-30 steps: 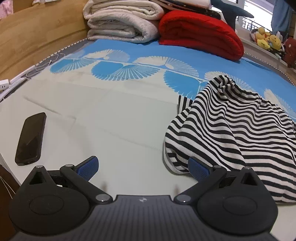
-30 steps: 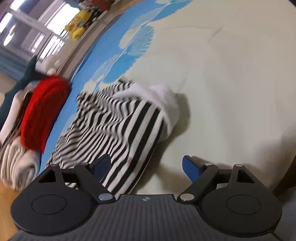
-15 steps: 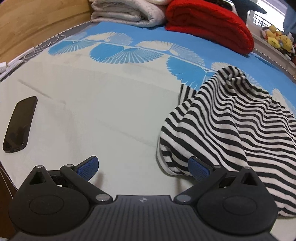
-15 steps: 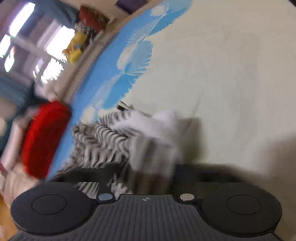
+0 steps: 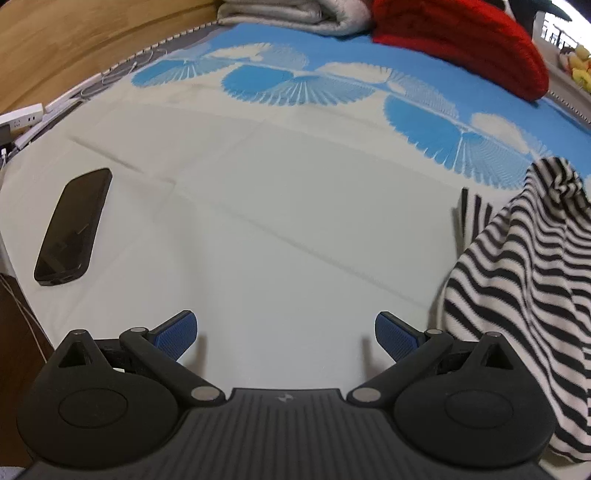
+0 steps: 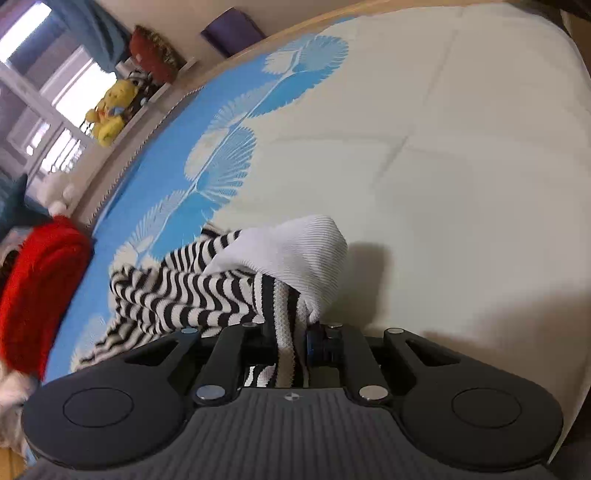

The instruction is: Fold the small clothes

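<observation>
A small black-and-white striped garment [image 6: 192, 291] with a white ribbed cuff [image 6: 306, 254] lies bunched on the bed. My right gripper [image 6: 291, 332] is shut on its striped edge just below the cuff, and the cloth rises off the sheet in a peak. From the left wrist the same striped garment [image 5: 524, 280] fills the right side, drawn up to a point at its far end. My left gripper [image 5: 286, 334] stands open over bare cream sheet, left of the garment, with nothing between its blue pads [image 5: 175, 334].
A black phone [image 5: 74, 232] lies on the sheet at the left near the bed's edge. A folded red blanket [image 5: 461, 48] and grey-white blankets [image 5: 295, 14] are stacked at the far end. A power strip [image 5: 20, 116] and cables sit by the wooden headboard; plush toys [image 6: 109, 114] line the windowsill.
My right gripper has gone from open to shut on the striped garment's edge and lifted it. The left gripper, still open, has shifted left, so the garment now sits further right in its view.
</observation>
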`<state>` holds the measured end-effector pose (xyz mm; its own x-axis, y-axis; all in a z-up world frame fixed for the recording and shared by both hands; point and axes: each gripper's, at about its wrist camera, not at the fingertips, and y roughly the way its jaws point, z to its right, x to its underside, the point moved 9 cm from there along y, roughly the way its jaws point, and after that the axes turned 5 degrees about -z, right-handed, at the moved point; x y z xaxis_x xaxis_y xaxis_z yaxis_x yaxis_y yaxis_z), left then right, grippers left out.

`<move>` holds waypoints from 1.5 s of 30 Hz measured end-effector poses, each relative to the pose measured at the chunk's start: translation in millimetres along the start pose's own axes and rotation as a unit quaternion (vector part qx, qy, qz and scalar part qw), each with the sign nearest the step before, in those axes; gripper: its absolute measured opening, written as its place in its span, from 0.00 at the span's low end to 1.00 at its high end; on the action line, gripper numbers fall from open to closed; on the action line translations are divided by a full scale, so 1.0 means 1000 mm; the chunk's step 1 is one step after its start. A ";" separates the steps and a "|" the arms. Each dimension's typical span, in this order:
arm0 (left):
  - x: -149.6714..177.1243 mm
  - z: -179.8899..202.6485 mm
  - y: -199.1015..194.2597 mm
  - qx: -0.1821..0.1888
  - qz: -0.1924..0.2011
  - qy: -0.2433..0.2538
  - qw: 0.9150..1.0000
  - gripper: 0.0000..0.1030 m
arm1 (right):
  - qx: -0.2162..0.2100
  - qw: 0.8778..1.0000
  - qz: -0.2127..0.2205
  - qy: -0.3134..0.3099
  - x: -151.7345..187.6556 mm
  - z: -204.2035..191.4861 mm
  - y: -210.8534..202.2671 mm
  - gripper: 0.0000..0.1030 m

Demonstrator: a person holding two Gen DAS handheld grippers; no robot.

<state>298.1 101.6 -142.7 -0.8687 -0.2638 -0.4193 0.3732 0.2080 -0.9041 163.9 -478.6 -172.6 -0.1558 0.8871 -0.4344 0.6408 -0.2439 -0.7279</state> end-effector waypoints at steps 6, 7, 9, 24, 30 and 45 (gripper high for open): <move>0.003 0.012 0.010 0.014 -0.015 0.027 0.999 1.00 | 0.066 0.980 0.060 -0.179 0.004 -0.060 -0.016 0.13; 0.004 0.014 0.010 0.016 -0.015 0.031 0.999 1.00 | 0.056 0.973 0.080 -0.207 0.004 -0.078 -0.028 0.13; 0.003 0.017 0.005 0.031 -0.011 0.028 0.999 1.00 | 0.027 0.947 0.115 -0.297 0.015 -0.139 -0.051 0.13; -0.014 -0.013 -0.010 0.013 0.038 0.006 0.999 1.00 | -0.147 0.653 0.030 -0.742 0.367 -0.275 -0.047 0.13; -0.016 -0.004 -0.017 0.006 0.058 0.022 0.998 1.00 | -0.214 0.690 0.066 -0.689 0.337 -0.312 -0.098 0.13; -0.014 0.003 -0.019 0.005 0.067 0.033 0.997 1.00 | -0.314 0.711 -0.111 -0.619 0.332 -0.283 -0.114 0.68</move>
<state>304.4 98.4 -119.7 -0.8304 -0.1720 -0.5299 0.4898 0.2278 -0.8415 251.7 -45.7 -83.9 -0.5986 -0.2445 -0.7628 0.6451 0.4173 -0.6401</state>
